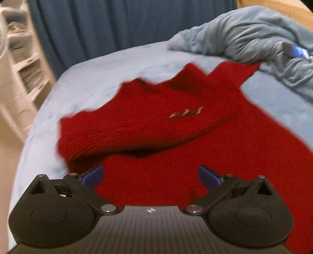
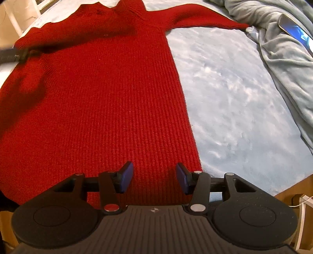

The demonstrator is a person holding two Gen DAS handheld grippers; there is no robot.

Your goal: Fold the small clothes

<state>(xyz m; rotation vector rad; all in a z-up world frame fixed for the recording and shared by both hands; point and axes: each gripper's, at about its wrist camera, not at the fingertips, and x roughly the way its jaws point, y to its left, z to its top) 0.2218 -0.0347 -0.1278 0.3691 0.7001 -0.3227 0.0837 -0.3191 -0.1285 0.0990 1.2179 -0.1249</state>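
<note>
Left hand-held gripper (image 1: 150,175) gapes wide, empty, over red sweater (image 1: 176,136).

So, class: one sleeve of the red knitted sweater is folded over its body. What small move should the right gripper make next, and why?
Probably reach the right gripper, jaws open and empty, to the other sleeve and fold it in. That sleeve lies stretched towards the rumpled grey blanket, while the folded sleeve already lies across the red knitted sweater.

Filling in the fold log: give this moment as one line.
item: red sweater flat on bed | left sleeve folded across body | right sleeve stretched out | left gripper open, empty | right gripper open above hem
</note>
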